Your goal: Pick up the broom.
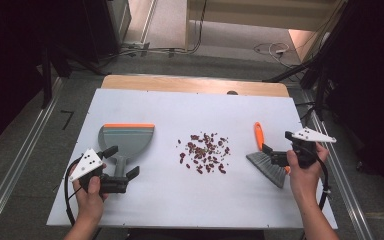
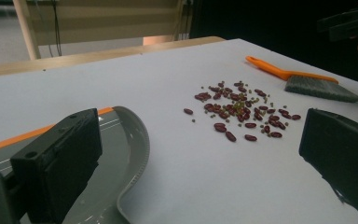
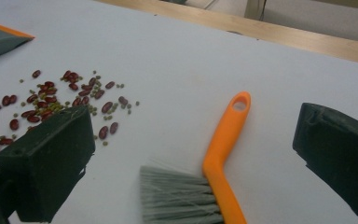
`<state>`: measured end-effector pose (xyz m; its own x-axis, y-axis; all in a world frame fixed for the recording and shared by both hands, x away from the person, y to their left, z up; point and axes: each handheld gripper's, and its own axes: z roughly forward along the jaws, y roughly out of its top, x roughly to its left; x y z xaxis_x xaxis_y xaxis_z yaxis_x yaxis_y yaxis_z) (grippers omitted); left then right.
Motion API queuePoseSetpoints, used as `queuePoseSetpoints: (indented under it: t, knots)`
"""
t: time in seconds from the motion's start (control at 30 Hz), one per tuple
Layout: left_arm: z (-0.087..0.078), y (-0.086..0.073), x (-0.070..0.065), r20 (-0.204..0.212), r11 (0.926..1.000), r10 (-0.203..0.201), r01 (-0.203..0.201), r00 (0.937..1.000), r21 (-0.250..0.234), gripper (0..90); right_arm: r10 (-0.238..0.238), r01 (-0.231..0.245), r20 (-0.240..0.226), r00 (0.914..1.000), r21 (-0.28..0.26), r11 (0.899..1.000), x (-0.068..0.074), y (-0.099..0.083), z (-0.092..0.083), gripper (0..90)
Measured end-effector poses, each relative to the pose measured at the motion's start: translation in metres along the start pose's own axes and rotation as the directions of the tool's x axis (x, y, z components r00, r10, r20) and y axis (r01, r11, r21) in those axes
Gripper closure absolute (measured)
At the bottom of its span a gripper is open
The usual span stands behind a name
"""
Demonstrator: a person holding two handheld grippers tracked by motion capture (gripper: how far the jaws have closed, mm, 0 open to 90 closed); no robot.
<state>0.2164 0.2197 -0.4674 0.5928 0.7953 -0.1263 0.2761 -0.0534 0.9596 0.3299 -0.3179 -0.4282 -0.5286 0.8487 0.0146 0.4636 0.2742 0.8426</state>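
- The left claw [image 1: 121, 167] is wide apart around the dustpan [image 1: 127, 139] handle, low on the left of the desk [image 1: 145, 205]. It is not gripping yet.
- The beans [image 1: 205, 151] lie loose in the middle. I think no sweeping has begun.
- The right claw [image 1: 276, 146] is wide apart over the brush [image 1: 266, 162], on the right.

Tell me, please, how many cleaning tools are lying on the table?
2: a dustpan on the left by the left gripper, and a brush on the right by the right gripper. Beans lie between them.
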Motion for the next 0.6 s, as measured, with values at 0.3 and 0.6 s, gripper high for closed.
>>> queuePoseSetpoints:
  t: [0.3, 0.6]
  knots:
    - [0.001, 0.002, 0.002, -0.006, 1.0, -0.002, 0.002, 1.0, 0.0, 0.0, 0.061, -0.06, -0.011, 0.9981, 0.084, 0.995, -0.009, 0.013, 0.029, 0.0]
    - [0.002, -0.001, 0.011, 0.008, 0.9996, -0.028, 0.028, 0.9996, -0.009, 0.0, 0.116, -0.127, 0.053, 0.9919, 0.312, 0.942, -0.016, 0.012, 0.07, 2.5]
